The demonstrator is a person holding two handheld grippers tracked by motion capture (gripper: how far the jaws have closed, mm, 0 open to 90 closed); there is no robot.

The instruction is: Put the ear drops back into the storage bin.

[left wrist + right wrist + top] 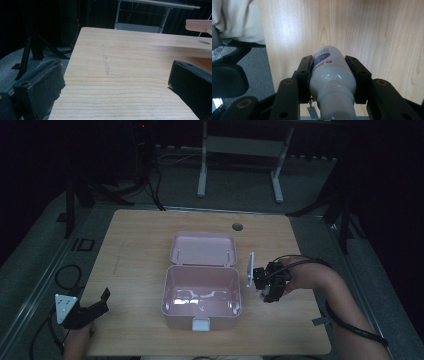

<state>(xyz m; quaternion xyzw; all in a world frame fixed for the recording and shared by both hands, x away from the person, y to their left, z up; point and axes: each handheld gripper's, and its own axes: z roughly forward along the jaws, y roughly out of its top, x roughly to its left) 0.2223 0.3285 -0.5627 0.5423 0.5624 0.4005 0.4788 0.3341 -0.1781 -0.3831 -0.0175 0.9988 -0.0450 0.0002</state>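
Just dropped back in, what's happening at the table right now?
A person is working with two hand-held grippers at a wooden table. The right gripper is shut on a small white bottle, its jaws clamped on the bottle's sides, held above the table just right of an open pink box. The box's lid is folded back, and the inside looks empty. The left gripper sits open near the table's front left corner, holding nothing.
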